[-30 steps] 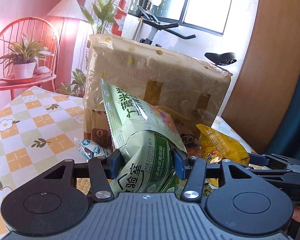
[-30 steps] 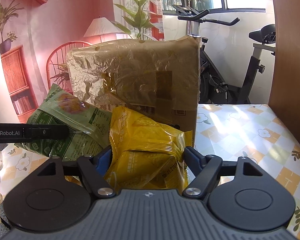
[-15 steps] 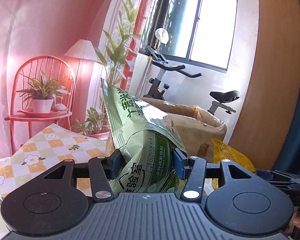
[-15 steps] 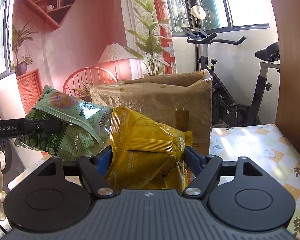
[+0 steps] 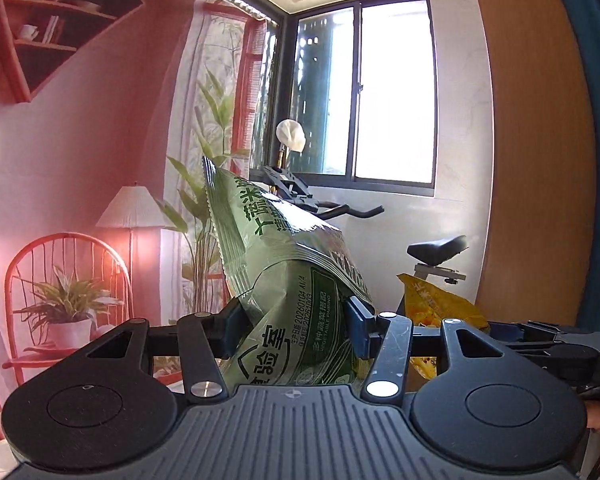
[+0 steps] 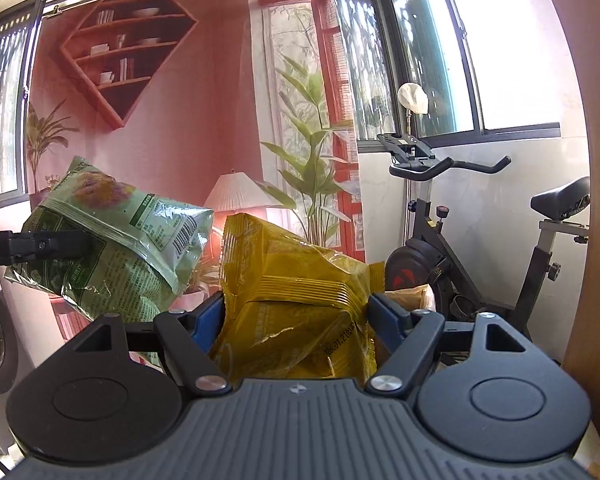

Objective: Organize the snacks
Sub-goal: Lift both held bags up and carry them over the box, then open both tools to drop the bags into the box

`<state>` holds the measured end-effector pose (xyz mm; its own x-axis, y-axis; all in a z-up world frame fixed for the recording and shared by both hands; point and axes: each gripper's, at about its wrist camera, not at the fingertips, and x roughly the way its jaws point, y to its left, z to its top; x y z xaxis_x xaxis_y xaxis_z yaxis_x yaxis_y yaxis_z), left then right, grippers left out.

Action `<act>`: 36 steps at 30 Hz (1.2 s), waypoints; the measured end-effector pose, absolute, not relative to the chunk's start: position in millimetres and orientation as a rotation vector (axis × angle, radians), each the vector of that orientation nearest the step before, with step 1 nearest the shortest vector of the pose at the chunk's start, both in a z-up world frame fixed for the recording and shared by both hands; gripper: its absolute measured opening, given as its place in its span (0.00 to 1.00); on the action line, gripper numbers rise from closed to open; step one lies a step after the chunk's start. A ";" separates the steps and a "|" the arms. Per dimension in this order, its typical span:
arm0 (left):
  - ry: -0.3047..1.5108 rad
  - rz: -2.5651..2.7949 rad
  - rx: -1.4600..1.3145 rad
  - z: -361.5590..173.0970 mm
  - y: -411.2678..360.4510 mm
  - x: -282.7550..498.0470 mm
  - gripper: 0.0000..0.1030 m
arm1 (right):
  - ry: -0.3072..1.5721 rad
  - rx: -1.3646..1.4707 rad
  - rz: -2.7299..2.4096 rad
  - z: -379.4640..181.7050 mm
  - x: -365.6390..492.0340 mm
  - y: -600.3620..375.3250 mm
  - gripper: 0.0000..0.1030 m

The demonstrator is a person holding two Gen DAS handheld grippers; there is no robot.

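Left gripper: matte black plastic body w/ a ribbed dark-grey centre plate, small cross mark at its top edge. Two big round black housings either side, each w/ a shallow circular recess. Black linkage arms w/ triangular cut-outs, silver pivot screws at the joints. Fingers carry dark blue pads. Right gripper: same build, ribbed grey plate, round housings, silver screws, brighter blue pads on the fingers. From the right wrist view, the left unit's side shows as a black bar w/ white lettering ending ".AI". Bit of bare skin at far right edge of left view.
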<state>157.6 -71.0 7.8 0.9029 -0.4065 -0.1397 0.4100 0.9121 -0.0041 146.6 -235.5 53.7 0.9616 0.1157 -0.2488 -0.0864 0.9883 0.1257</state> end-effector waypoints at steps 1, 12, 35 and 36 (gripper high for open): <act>0.146 -0.424 0.048 11.1 -77.9 168.7 0.53 | 0.262 0.131 0.106 53.8 158.9 -239.0 0.75; 0.376 -0.379 0.203 -24.4 -140.7 297.7 0.53 | 0.415 0.298 0.041 13.2 272.4 -267.0 0.75; 0.433 -0.312 0.075 -47.6 -85.6 246.8 0.77 | 0.466 0.212 0.087 9.1 245.7 -259.6 0.89; 0.434 -0.306 0.063 -49.5 -79.2 238.2 0.77 | 0.461 0.200 0.102 8.3 237.6 -258.8 0.89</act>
<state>238.2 -79.2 -49.5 0.8623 -0.2785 -0.4229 0.3052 0.9523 -0.0048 237.6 -258.8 8.3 0.8908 0.1426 -0.4315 -0.0522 0.9753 0.2145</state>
